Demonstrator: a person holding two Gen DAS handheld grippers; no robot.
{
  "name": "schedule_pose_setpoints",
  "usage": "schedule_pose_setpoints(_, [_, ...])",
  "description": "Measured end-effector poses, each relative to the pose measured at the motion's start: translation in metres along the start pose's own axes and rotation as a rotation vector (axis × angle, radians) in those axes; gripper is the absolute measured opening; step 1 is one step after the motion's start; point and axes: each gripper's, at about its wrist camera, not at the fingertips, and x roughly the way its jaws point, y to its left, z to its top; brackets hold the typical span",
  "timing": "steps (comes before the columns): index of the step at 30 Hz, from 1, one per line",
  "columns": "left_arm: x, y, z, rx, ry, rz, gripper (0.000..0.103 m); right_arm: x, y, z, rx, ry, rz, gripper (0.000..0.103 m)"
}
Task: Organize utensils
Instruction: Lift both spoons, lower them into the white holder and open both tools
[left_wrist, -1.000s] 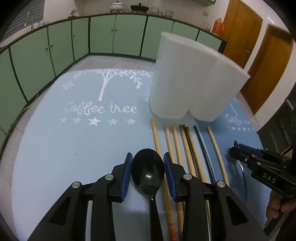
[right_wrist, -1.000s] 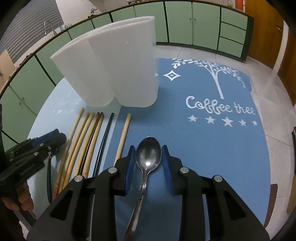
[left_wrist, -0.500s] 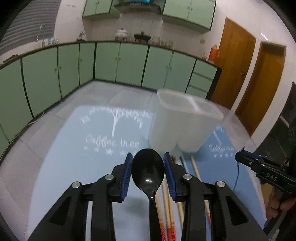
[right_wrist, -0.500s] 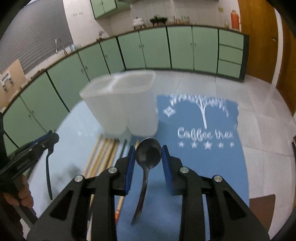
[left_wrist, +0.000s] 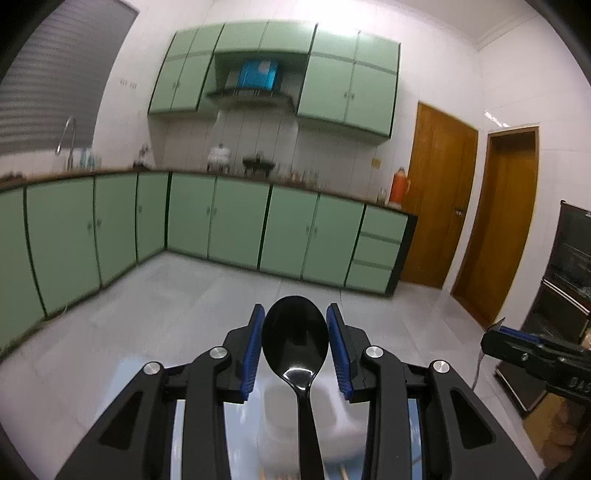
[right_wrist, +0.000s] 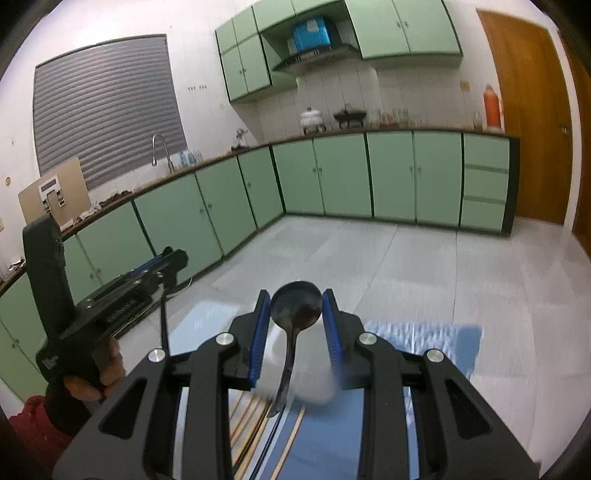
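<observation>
Both grippers have risen, so green kitchen cabinets (left_wrist: 236, 225) fill the views where the "Coffee tree" lettering showed; no writing reads clearly. Blurred white container (right_wrist: 314, 384) sits low. Left gripper (left_wrist: 295, 345) pinches a black plastic spoon (left_wrist: 295, 339); right gripper (right_wrist: 294, 325) pinches a metal spoon (right_wrist: 295, 306).

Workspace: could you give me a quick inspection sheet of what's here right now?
Surface: blue mat, mostly hidden.
Job's things: black spoon; metal spoon; chopsticks on the mat; white holder, blurred.
Clutter: nothing seen.
Grippers: left gripper shut on the black spoon; right gripper shut on the metal spoon.
Cables: nothing seen.
Surroundings: green cabinets, wooden doors, tiled floor.
</observation>
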Motion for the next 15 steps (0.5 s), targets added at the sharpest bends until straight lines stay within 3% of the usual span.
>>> schedule_pose_setpoints(7, [0.051,0.000,0.012,0.007,-0.071,0.008,0.034,0.052,-0.008,0.021,-0.028,-0.010,-0.041,0.027])
schedule_pose_setpoints(15, [0.083,0.008,-0.018,-0.009,-0.017,-0.005,0.034,0.104,-0.014,-0.002,-0.034,0.078,-0.060,0.027])
